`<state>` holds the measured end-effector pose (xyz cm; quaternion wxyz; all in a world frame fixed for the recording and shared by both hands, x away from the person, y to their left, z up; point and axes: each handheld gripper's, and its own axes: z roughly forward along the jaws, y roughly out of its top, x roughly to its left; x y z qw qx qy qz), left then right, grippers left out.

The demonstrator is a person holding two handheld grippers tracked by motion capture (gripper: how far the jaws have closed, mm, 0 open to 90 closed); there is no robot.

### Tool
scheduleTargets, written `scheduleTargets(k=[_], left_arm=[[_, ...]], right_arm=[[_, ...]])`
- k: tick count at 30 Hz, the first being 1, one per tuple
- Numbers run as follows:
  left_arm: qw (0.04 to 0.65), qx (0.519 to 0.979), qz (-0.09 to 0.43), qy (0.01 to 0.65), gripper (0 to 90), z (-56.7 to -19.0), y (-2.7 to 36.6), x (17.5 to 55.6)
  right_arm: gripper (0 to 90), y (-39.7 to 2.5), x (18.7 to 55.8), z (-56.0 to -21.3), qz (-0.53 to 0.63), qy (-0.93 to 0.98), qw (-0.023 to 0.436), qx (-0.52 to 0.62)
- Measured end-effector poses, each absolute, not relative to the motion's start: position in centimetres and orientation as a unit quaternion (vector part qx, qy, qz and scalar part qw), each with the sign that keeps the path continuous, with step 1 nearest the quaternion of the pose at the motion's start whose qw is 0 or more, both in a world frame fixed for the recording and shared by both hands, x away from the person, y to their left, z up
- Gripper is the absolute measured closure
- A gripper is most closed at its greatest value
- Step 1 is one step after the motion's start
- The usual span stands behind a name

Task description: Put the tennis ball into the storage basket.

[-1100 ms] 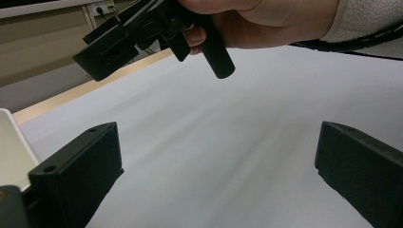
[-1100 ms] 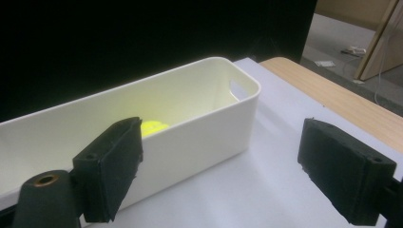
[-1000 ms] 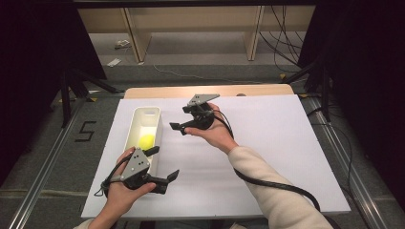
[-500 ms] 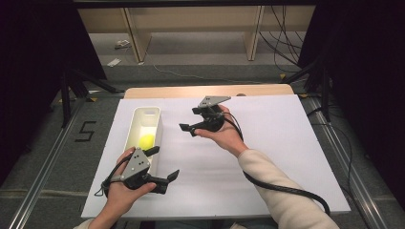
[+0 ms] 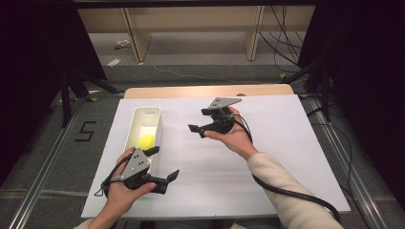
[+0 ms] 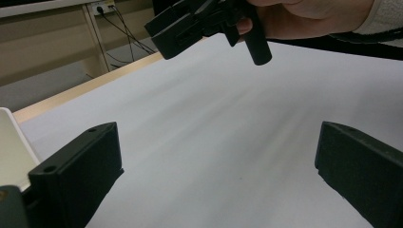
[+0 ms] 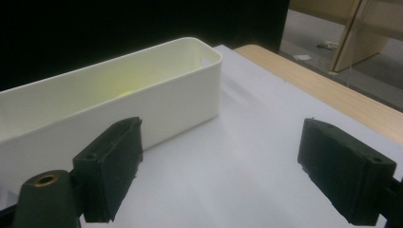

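At the lower left of the high view we see the left tool (image 5: 163,164) held low over the white-covered bench (image 5: 286,157), its 2 black jaws spread wide with nothing between them. Just above it, left of centre, stands the long white plastic bin (image 5: 154,117), and the small yellow-green ball (image 5: 146,140) lies inside at its near end. Right of centre, the right tool (image 5: 197,122) is raised above the bench, jaws wide and empty, facing the bin.
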<state>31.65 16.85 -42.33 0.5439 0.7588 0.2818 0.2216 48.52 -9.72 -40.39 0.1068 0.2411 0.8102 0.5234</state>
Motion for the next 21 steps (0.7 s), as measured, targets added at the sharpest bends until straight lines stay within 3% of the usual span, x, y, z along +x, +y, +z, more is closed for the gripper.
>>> scheduleTargets(k=[21], left_arm=[[0.543,0.758,0.222,0.283,1.1,-42.3,16.8,31.7]], right_arm=[[15.6,-15.7,46.9,-39.9,0.531,0.793,0.136,0.267]])
